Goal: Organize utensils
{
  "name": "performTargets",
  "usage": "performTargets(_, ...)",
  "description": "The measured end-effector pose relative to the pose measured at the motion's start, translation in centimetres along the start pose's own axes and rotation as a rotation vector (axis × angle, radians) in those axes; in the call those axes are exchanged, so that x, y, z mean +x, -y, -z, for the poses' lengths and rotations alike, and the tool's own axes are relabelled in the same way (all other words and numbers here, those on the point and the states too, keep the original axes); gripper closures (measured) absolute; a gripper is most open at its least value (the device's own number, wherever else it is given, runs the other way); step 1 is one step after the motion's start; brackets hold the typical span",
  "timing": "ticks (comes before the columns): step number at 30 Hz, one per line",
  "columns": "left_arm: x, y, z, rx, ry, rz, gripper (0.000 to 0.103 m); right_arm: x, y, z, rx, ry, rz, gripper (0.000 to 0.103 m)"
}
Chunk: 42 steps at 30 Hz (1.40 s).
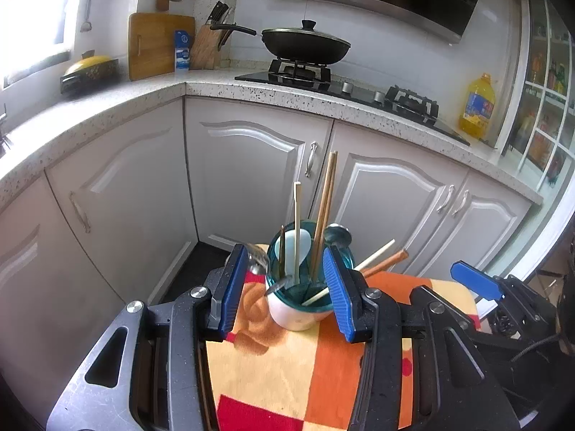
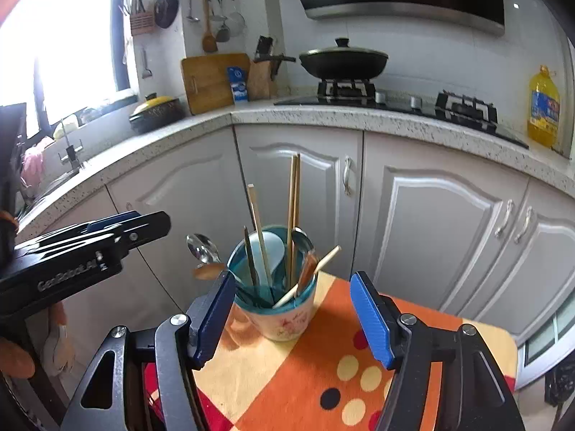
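Note:
A cup [image 1: 300,314], white outside and teal inside, stands on a small table with an orange, yellow and red cloth [image 1: 287,370]. It holds brown chopsticks [image 1: 325,201], a pale chopstick [image 1: 297,222], a white spoon [image 1: 304,248], a metal spoon [image 1: 337,235] and a fork [image 1: 258,256]. My left gripper [image 1: 287,294] is open, with the cup just ahead between its blue pads and a gap on the left side. My right gripper [image 2: 293,319] is open too, its pads well apart from the cup [image 2: 284,318]. The left gripper [image 2: 107,237] shows at the left of the right wrist view.
Behind the table run white cabinets [image 2: 298,186] under a speckled countertop [image 2: 287,115]. On it are a stove with a lidded pan [image 2: 343,59], a yellow oil bottle [image 2: 544,107], a cutting board [image 2: 210,82], a knife block [image 2: 260,77] and a sink at far left.

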<state>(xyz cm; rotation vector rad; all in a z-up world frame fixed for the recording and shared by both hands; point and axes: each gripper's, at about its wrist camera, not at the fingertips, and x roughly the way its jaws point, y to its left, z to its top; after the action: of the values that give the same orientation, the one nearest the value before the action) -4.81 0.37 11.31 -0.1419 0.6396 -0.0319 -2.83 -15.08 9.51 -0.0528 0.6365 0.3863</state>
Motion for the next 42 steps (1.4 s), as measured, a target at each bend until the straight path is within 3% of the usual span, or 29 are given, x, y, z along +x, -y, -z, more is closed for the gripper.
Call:
performTargets(15, -0.6, 0.2, 1.7, 0.002, -0.009, -0.035, 0.06, 0.7, 0.2, 1.2, 0.013, -0.067, 0.04, 0.037)
performTargets(42, 0.2, 1.4, 2.7, 0.05, -0.043, -0.085, 0.06, 1.7, 0.4, 1.6, 0.011, -0.109, 0.048, 0.035)
